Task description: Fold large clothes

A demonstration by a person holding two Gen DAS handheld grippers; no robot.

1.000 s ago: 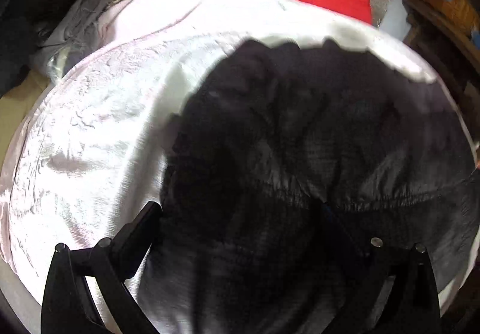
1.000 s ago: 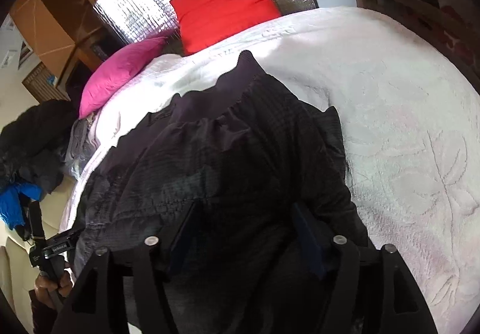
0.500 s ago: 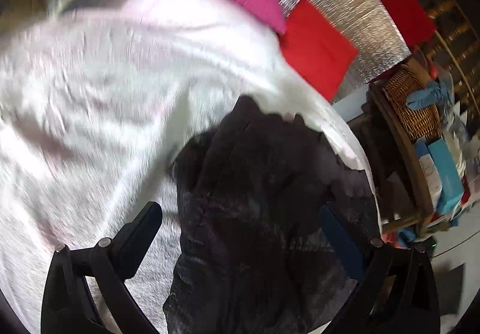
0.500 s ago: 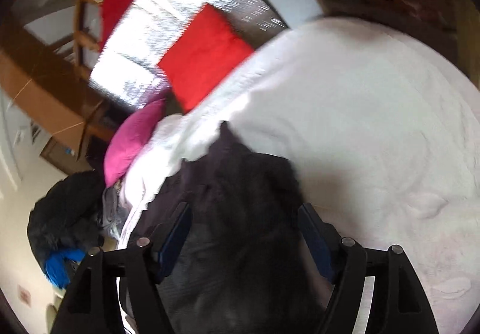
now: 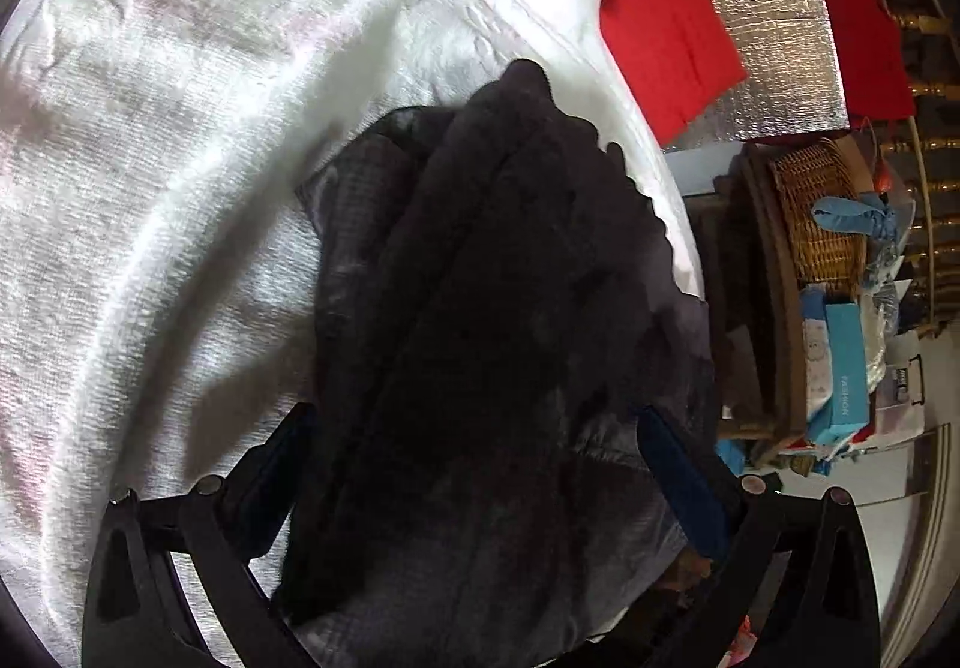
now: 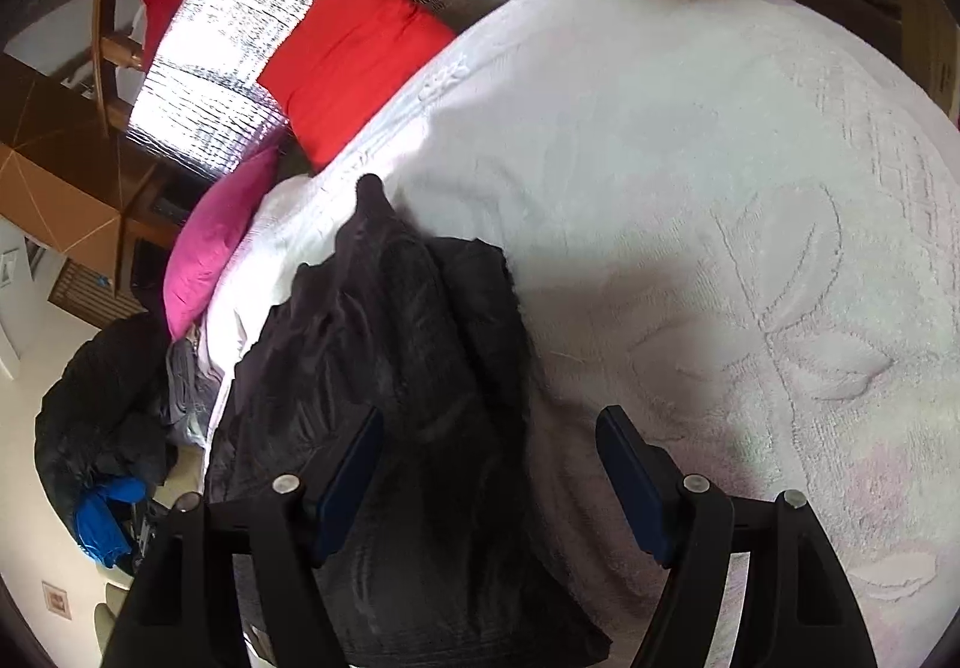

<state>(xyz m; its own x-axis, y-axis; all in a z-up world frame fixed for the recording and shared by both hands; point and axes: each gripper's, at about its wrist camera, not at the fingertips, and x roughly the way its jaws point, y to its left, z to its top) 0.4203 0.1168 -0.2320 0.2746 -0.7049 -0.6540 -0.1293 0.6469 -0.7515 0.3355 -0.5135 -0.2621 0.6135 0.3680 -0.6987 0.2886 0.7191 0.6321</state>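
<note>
Garment: your dark garment lies bunched in a long heap on the bed's white bedspread, close to the mattress edge on the wicker basket side.
Left hand-held gripper: your fingers are spread wide with the cloth piled up between them, nothing pinched. The left finger is half lost in shadow.
Right hand-held gripper: also spread apart, one finger over the dark cloth, the other over bare bedspread.
Hard to see: the fabric is so dark that folds and seams barely read, and its near end is cut off by the frame.
Background: red pillow and pink pillow at the bed's head.
</note>
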